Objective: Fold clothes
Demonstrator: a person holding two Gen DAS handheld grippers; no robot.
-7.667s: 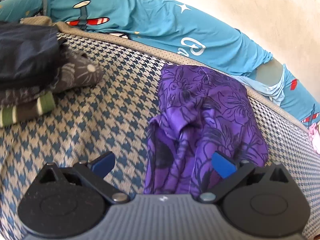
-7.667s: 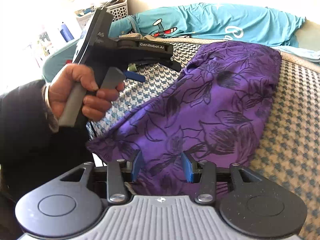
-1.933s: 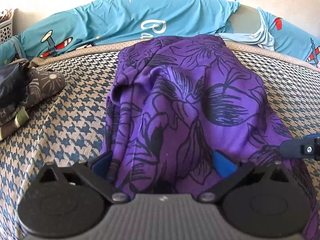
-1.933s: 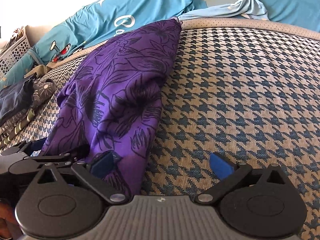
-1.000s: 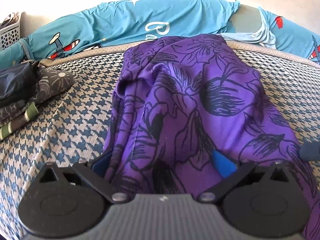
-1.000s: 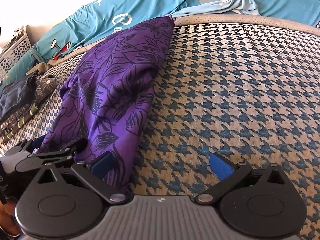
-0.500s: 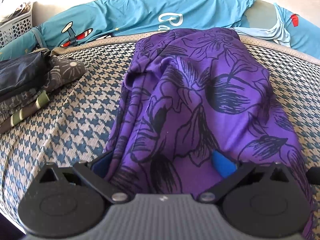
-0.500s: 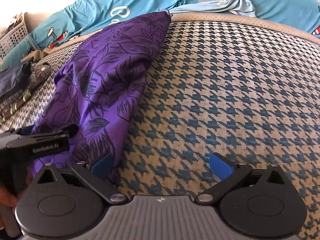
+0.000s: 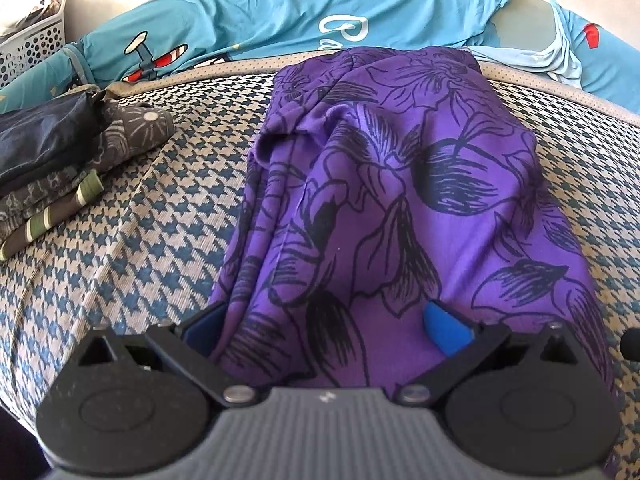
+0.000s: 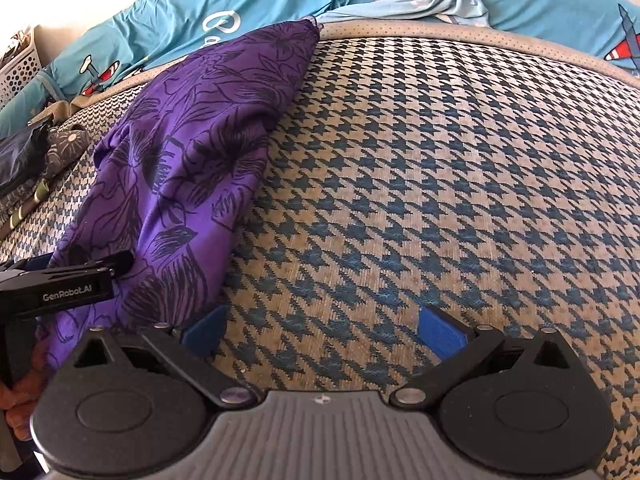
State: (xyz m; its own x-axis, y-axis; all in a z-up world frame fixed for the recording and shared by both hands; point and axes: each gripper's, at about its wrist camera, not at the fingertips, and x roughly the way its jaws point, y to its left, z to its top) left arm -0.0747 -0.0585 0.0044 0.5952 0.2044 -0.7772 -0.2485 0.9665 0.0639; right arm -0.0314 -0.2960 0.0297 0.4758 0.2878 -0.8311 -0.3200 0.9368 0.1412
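A purple garment with black flower print [image 9: 400, 184] lies folded lengthwise on the houndstooth bed cover [image 9: 160, 216], running from the near edge to the far edge. My left gripper [image 9: 324, 326] is open, its blue pads on either side of the garment's near end, cloth bunched between them. In the right wrist view the garment [image 10: 192, 152] lies to the left. My right gripper [image 10: 322, 330] is open and empty over bare cover, just right of the garment's near edge. The left gripper's body [image 10: 60, 284] shows at the left there.
A stack of folded dark clothes [image 9: 56, 160] sits at the left of the bed. A teal airplane-print sheet [image 9: 280, 20] is bunched along the far edge. A white perforated basket [image 9: 28, 48] stands at the far left. The near bed edge is close below the grippers.
The right gripper has let go of the garment since the earliest frame and shifted right off the cloth. The left gripper has closed in on the garment's near end, still open.
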